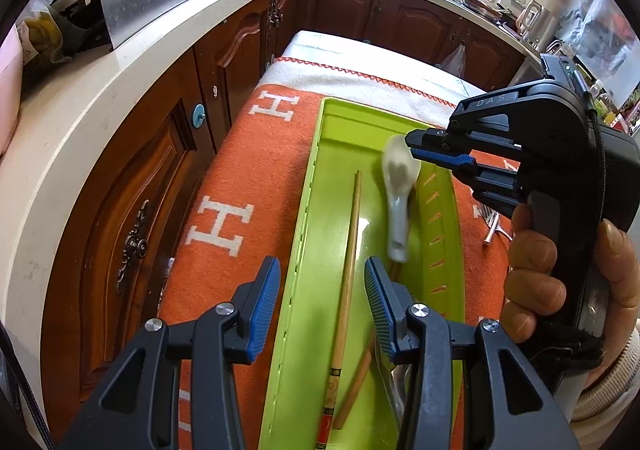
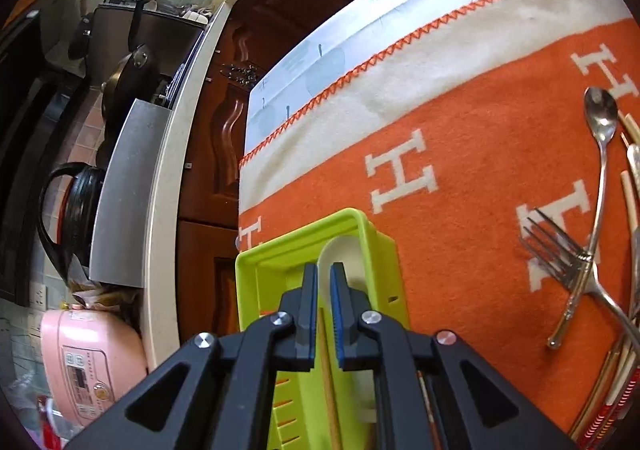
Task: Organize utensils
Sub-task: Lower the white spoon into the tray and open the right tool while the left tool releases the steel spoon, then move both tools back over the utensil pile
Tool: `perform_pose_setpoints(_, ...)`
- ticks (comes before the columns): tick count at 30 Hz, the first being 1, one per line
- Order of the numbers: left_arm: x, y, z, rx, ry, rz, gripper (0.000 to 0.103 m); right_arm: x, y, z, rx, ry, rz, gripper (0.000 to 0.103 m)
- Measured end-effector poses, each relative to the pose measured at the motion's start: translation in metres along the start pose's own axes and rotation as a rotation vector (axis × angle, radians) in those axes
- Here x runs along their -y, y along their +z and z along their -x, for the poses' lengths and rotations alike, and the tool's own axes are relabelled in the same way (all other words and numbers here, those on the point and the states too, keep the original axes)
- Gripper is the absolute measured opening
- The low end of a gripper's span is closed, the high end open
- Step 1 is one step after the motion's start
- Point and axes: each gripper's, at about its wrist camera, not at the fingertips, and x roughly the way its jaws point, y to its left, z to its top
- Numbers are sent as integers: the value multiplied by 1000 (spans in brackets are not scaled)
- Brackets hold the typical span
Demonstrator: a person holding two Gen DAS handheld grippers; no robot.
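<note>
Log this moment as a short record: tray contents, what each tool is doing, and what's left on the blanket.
tray: green tray on the orange blanket
in tray: white ceramic spoon, blurred; wooden chopsticks
right tool: over the spoon's bowl, jaws slightly apart, no visible grip on it
left tool: part open above the tray's near end, holding nothing
still outside: metal spoon, fork, more chopsticks
</note>
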Motion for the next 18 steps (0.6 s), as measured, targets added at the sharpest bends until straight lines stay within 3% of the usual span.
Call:
perform_pose_setpoints(10,7,2,6,10,-24,-16,45,-5,-1,34,-7,-54,139,8)
perform_pose_setpoints(18,28,-3,19,24,-50,-65,46,6,-11,87,22,-104,263,8)
